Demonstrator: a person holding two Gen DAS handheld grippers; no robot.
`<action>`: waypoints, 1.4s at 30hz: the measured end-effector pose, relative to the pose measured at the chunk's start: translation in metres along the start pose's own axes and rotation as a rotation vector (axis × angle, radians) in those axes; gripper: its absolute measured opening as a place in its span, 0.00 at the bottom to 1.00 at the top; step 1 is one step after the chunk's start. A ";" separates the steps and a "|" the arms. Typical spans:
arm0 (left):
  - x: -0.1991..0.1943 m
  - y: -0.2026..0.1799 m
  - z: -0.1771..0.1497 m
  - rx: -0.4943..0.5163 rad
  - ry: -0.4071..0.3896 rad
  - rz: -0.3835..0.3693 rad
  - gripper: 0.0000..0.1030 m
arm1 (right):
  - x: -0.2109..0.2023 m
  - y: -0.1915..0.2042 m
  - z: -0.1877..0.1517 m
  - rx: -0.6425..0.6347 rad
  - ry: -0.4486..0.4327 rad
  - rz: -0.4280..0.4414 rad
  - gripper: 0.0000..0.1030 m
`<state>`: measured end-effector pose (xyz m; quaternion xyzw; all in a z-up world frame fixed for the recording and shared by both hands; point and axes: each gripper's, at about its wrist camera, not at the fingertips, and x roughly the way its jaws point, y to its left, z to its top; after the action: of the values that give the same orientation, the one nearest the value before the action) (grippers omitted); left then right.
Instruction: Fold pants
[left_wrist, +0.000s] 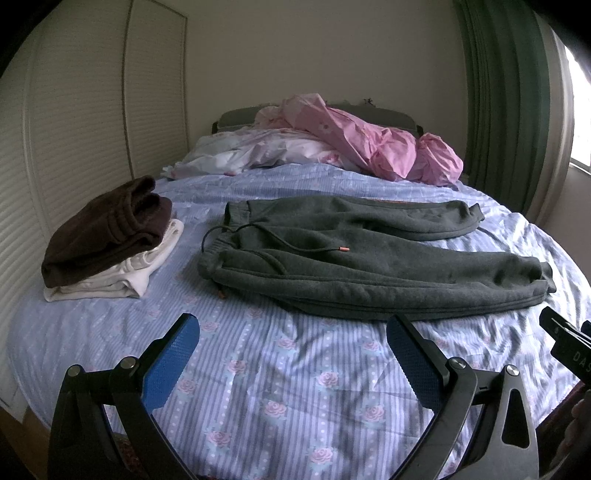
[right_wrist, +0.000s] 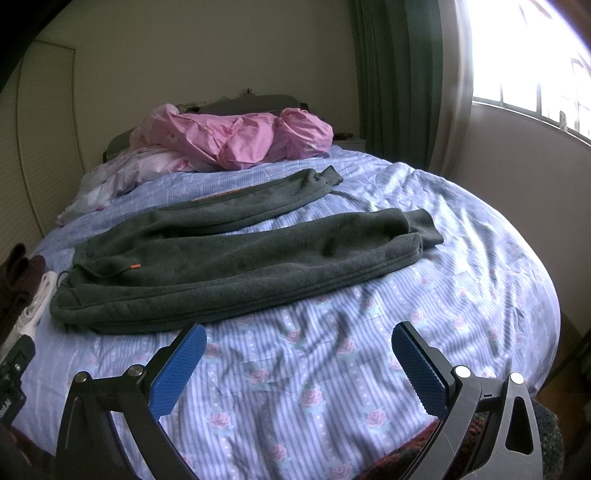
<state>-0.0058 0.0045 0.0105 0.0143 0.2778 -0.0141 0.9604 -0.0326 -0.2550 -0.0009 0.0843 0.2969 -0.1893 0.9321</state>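
In the left wrist view, the left gripper (left_wrist: 291, 328) is being held above the near part of the bed (left_wrist: 280, 387) with its blue pads (left_wrist: 170, 363) spread wide and nothing caught between them. The grey pants (left_wrist: 354, 258) are being shown laid flat across the middle of the bed, waistband toward the left, both legs stretched rightward and lying apart. A pile of folded clothes (left_wrist: 110, 240), brown on white, is being kept just left of the waistband. Pink bedding (left_wrist: 369, 144) is being seen bunched at the headboard.

In the right wrist view, the right gripper (right_wrist: 295, 336) is being held over the striped sheet (right_wrist: 314, 369), its pads (right_wrist: 419, 369) likewise spread and gripping nothing. The pants (right_wrist: 229, 266) are being seen just beyond its fingertips, untouched, cuffs pointing toward the window (right_wrist: 535, 62) side.
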 end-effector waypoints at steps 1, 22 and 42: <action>0.000 0.000 0.000 0.001 -0.001 0.001 1.00 | 0.000 0.000 0.000 0.000 0.000 -0.001 0.99; 0.001 -0.001 -0.001 -0.002 0.001 0.002 1.00 | 0.000 0.000 0.000 0.002 -0.001 0.001 0.99; 0.001 -0.001 -0.001 -0.001 0.001 0.002 1.00 | 0.001 0.000 -0.001 0.002 0.001 0.000 0.99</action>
<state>-0.0059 0.0038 0.0092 0.0142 0.2780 -0.0133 0.9604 -0.0322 -0.2550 -0.0025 0.0853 0.2973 -0.1895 0.9319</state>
